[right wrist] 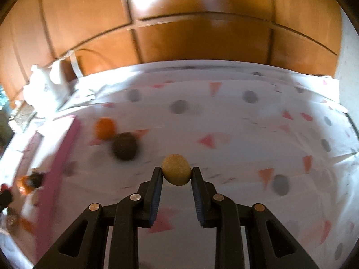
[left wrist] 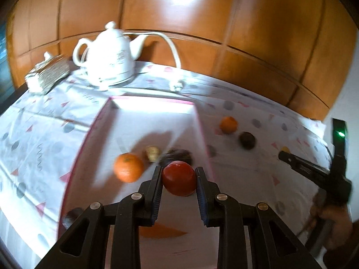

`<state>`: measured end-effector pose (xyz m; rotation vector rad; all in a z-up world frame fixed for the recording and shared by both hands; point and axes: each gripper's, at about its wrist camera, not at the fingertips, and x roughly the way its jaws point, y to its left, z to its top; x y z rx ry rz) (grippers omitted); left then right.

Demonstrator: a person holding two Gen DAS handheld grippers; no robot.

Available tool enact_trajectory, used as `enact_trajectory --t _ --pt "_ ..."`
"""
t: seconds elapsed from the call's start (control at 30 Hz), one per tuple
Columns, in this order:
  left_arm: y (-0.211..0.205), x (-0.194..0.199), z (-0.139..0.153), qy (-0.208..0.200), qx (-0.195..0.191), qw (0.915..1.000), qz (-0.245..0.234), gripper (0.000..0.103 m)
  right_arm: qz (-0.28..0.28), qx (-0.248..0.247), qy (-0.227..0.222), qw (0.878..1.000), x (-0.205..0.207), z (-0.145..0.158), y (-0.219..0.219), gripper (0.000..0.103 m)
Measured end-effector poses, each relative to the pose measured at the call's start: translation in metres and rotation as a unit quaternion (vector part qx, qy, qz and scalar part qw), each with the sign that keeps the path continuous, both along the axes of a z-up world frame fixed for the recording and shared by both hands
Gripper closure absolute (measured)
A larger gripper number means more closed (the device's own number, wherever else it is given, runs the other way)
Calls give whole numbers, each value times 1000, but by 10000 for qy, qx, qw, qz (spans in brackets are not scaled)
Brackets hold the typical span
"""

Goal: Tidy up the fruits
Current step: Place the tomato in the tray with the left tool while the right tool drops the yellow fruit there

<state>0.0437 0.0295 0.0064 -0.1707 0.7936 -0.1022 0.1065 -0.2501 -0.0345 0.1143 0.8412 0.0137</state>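
My left gripper [left wrist: 179, 172] is shut on a red round fruit [left wrist: 179, 180] and holds it over the white tray with a pink rim [left wrist: 203, 132]. In the tray lie an orange [left wrist: 128, 167], a small tan fruit [left wrist: 153, 153] and a dark blurred fruit [left wrist: 179, 153]. My right gripper [right wrist: 176, 172] is shut on a tan round fruit [right wrist: 176, 170] above the tablecloth. On the cloth right of the tray lie an orange [left wrist: 228, 124] [right wrist: 105, 127] and a dark round fruit [left wrist: 246, 140] [right wrist: 124, 146]. The right gripper also shows in the left wrist view [left wrist: 283, 153].
A white teapot [left wrist: 110, 56] with a cord stands at the back left of the table, beside a small stack of boxes [left wrist: 48, 74]. A wooden panelled wall [left wrist: 202, 33] rises behind the table. The tray's pink rim [right wrist: 58, 172] lies left of the right gripper.
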Motion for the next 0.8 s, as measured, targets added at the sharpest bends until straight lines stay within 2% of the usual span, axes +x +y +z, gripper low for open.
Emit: enact_trajectory --t 0.2,0.43,0.57,0.67,0.8 --pt "49 -5 -1 1 -78 9984 553 75 1010 478 -151 9936 -19 20 61 77" --pt "70 -7 -6 56 -105 9957 916 74 2178 758 -80 9730 -42 25 141 77" --pt "71 -5 -14 204 -216 9951 944 71 2447 730 136 9668 -48 11 166 77" --pt "65 -4 -17 248 -140 9955 899 69 2546 803 413 9628 -51 2 172 76" --pt "58 -5 -19 255 -70 9960 859 69 2453 735 425 9657 -54 -1 168 71"
